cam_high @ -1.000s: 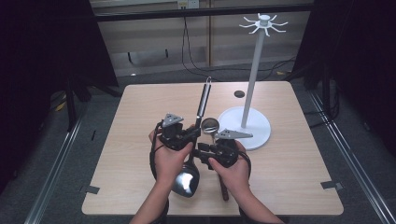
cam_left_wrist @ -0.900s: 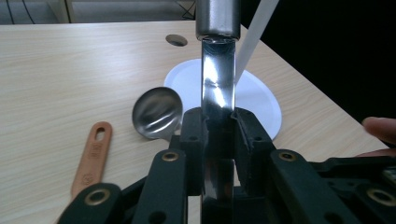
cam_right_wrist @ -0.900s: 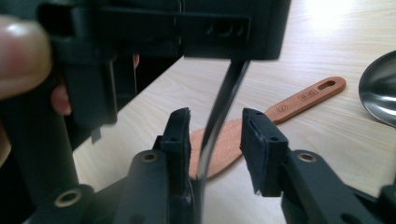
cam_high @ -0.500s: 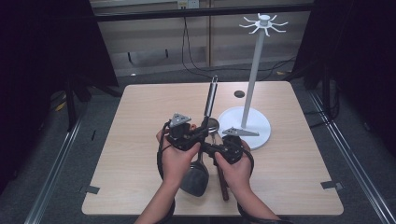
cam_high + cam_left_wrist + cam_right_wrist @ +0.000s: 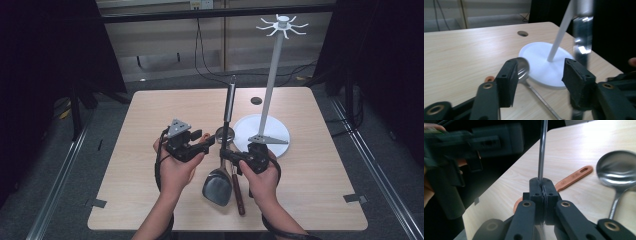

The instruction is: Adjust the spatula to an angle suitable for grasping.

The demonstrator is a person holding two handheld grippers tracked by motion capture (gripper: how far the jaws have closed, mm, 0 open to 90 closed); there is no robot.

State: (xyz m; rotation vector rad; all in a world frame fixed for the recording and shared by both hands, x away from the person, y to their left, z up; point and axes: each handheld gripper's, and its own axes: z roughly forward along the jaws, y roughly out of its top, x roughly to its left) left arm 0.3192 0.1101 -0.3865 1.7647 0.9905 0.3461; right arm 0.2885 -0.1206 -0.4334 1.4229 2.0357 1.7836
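My right gripper [image 5: 228, 154] [image 5: 541, 185] is shut on the thin shaft of a metal turner [image 5: 218, 186] [image 5: 541, 152]. Its grey head hangs low near the front of the table, and its dark handle [image 5: 230, 100] rises away from me. My left gripper [image 5: 204, 141] [image 5: 541, 75] is open just left of the shaft with nothing between its jaws. In the left gripper view the turner's handle [image 5: 582, 37] is a blur at the right. A spoon [image 5: 223, 133] [image 5: 523, 69] [image 5: 617, 168] with a brown handle lies on the table under both grippers.
A white stand's round base [image 5: 272, 131] [image 5: 541, 62] sits to the right, and its pole [image 5: 270, 80] ends in a hook crown [image 5: 282, 22]. An orange handle [image 5: 574, 177] [image 5: 489, 79] lies flat by the spoon. A cable hole [image 5: 256, 100] is behind them.
The right gripper and the turner have shifted a little right, and the turner's handle stands slightly higher. The left gripper drifted right, then back.
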